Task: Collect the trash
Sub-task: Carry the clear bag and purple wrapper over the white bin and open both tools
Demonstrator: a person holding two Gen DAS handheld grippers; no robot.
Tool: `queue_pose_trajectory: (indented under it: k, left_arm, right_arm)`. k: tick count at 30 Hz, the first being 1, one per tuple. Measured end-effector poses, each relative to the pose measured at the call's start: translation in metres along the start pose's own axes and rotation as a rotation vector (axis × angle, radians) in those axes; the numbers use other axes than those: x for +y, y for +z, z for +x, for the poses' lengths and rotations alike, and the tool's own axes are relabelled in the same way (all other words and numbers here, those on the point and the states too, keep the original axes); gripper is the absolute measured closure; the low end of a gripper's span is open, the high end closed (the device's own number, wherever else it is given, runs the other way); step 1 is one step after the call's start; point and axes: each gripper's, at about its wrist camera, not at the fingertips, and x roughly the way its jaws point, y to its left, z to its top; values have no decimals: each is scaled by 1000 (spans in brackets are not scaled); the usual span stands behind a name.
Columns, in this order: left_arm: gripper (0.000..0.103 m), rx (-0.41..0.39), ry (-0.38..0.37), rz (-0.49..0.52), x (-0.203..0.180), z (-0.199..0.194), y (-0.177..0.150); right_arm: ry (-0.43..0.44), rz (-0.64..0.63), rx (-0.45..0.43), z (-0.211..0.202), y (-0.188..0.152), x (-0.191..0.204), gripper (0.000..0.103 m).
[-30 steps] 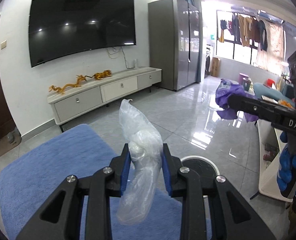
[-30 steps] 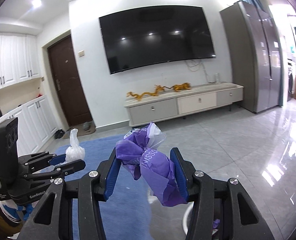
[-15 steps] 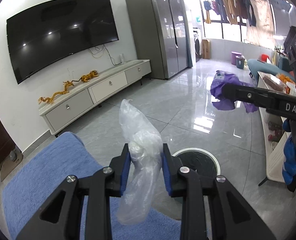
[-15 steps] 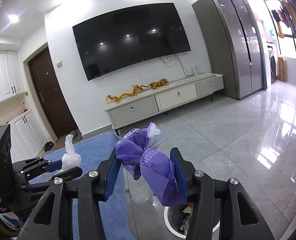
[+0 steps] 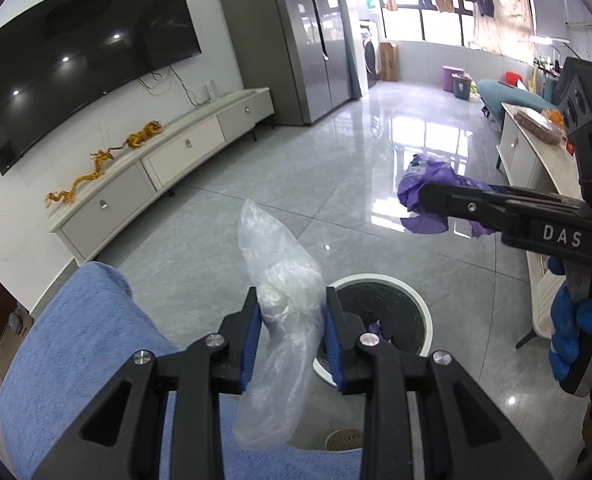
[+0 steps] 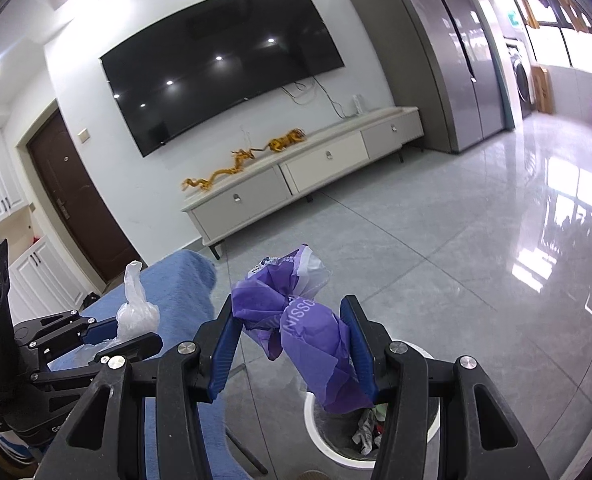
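Note:
My left gripper [image 5: 292, 338] is shut on a crumpled clear plastic bag [image 5: 282, 308] that sticks up and hangs below the blue pads. Just beyond it on the floor stands a round white-rimmed trash bin [image 5: 391, 312] with scraps inside. My right gripper [image 6: 292, 348] is shut on a scrunched purple wrapper [image 6: 299, 320], held above the same bin [image 6: 327, 436]. In the left wrist view the right gripper [image 5: 423, 204] reaches in from the right with the purple wrapper [image 5: 427, 188]. The left gripper [image 6: 108, 332] with its clear bag [image 6: 134, 308] shows at the left of the right wrist view.
A blue cloth-covered surface [image 5: 80, 340] lies left of the bin. A long white TV cabinet [image 6: 307, 172] with gold figurines stands under a wall TV [image 6: 224, 60]. Grey tall cupboards [image 5: 296, 36] stand behind, a white side cabinet [image 5: 535, 160] at right. A blue-gloved hand [image 5: 575, 340] holds the right gripper.
Both grippers have come down and forward over the glossy tile floor toward the bin, which now shows larger and nearer. Each still holds its piece of trash.

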Motion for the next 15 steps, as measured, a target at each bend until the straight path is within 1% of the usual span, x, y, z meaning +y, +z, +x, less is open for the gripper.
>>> queue_pose_trajectory:
  k: [9,15]
  left_arm:
    - [75,70,-44,23,-19,51,1]
    - [75,125,-70,20,-29,83,-1]
  right_arm:
    - [-32,75,56,25,-18,-39,55]
    - [-44,107,115,48,-34,-59,55]
